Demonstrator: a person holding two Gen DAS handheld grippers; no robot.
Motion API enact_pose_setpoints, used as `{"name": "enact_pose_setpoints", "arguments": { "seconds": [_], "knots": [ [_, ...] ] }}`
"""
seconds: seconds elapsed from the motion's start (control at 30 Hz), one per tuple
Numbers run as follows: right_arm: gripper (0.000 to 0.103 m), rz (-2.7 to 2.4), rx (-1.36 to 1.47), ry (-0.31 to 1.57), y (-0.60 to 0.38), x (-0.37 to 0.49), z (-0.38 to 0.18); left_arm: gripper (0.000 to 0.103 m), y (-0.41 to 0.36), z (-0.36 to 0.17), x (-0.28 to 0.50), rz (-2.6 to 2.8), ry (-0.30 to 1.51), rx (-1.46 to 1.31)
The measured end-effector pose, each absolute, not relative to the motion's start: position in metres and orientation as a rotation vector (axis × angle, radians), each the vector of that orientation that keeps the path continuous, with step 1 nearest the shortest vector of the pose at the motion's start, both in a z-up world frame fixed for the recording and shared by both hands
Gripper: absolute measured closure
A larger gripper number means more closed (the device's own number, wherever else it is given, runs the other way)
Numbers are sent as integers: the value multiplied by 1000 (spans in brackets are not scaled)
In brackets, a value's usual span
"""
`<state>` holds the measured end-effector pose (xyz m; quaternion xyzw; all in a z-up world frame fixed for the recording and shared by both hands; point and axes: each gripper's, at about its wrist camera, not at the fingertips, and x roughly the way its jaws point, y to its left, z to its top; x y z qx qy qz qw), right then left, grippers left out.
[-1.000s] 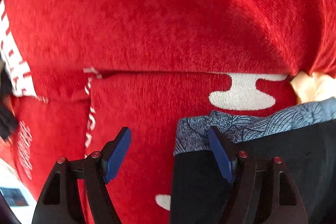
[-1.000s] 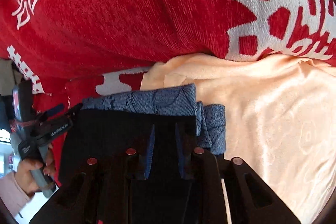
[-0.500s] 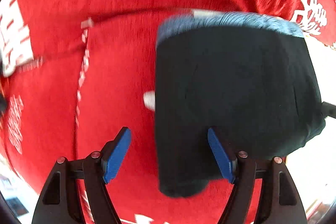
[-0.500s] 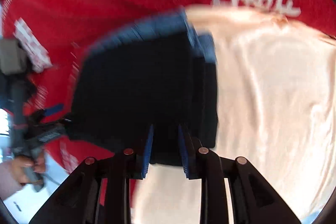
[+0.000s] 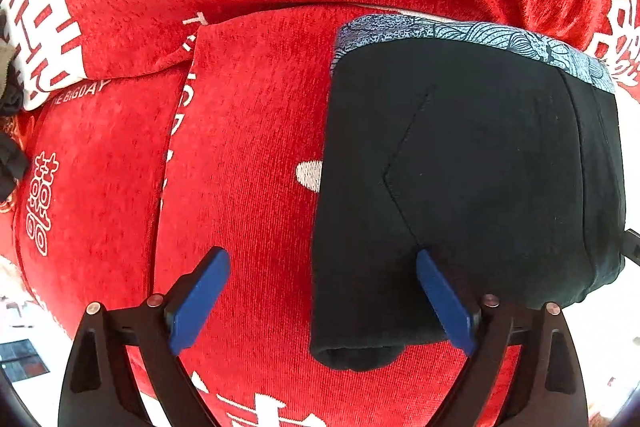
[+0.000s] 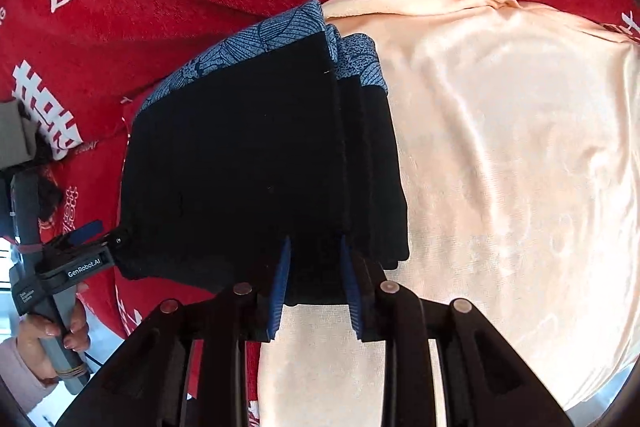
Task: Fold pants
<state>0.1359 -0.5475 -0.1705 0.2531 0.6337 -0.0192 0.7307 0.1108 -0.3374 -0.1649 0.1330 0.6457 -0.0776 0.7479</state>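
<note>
The black pants (image 5: 472, 179) lie folded into a thick rectangle, with a blue patterned waistband (image 5: 472, 29) along the far edge. My left gripper (image 5: 322, 301) is open above the pants' near left corner. Its right finger is over the black cloth and its left finger is over the red blanket. In the right wrist view the pants (image 6: 248, 163) straddle the red blanket and a peach cloth. My right gripper (image 6: 314, 287) stands with a narrow gap, shut on the pants' near edge. The left gripper (image 6: 90, 239) shows there at the pants' left corner, held by a hand (image 6: 52, 327).
A red blanket (image 5: 248, 131) with white characters covers the surface and rises in a fold behind the pants. A shiny peach cloth (image 6: 500, 147) spreads to the right of the pants. White floor shows at the lower edges of both views.
Both cameras have drawn back and tilted down, so the whole folded pants now show instead of only the waistband end. The left gripper's wide gap and the right gripper's narrow gap are unchanged.
</note>
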Motion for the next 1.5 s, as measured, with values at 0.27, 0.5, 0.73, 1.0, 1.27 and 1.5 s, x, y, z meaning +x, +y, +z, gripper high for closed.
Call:
{"name": "enact_pose_setpoints", "arguments": {
  "seconds": [0.27, 0.5, 0.73, 1.0, 1.27, 1.5],
  "knots": [
    [46, -101, 604, 1416, -558, 130, -176, 1, -337, -163, 113, -150, 1406, 323],
    [36, -105, 620, 1431, -567, 117, -177, 1, -340, -163, 111, -149, 1400, 348],
    [30, -92, 632, 1440, -572, 106, -176, 1, -339, -165, 113, -155, 1410, 351],
    [27, -67, 658, 1445, -581, 107, -174, 1, -338, -166, 115, -179, 1427, 345],
    [25, -68, 685, 1442, -590, 103, -176, 1, -337, -167, 116, -199, 1439, 329],
    [22, -68, 686, 1397, -597, 99, -170, 1, -332, -160, 120, -239, 1449, 284]
  ]
}}
